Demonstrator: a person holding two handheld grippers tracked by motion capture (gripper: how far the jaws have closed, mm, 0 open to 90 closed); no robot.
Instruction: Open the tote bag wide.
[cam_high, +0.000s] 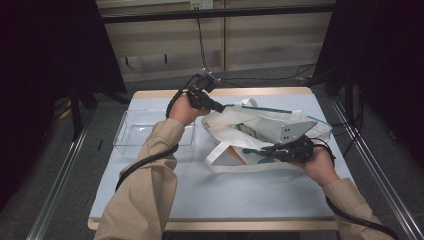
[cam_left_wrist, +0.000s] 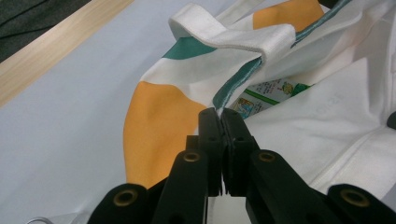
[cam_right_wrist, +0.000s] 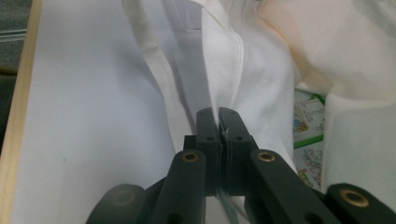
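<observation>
The person wears khaki long sleeves (cam_high: 150, 185) with buttoned-looking cuffs. Each hand carries a black gripper: the left gripper (cam_left_wrist: 219, 116) and right gripper (cam_right_wrist: 218, 114) have blocky black jaws with brass-ringed screw holes. Black cables (cam_high: 142, 162) trail back; a grey three-cornered plate (cam_high: 295, 131) tops the right one.

A white tote bag (cam_high: 265, 131) is being shown with orange patches and green stripes, its rim edged in teal green. Inside it, a printed packet (cam_left_wrist: 266, 93) is being seen in green, white and yellow with small cartoon pictures. Black is being worn by the left gripper (cam_left_wrist: 219, 114) and the right gripper (cam_right_wrist: 218, 114). A pale blue table (cam_high: 225, 195) is being framed by light wood edging. A clear colourless tray (cam_high: 131, 131) is being seen beside tan sleeves (cam_high: 145, 195).
</observation>
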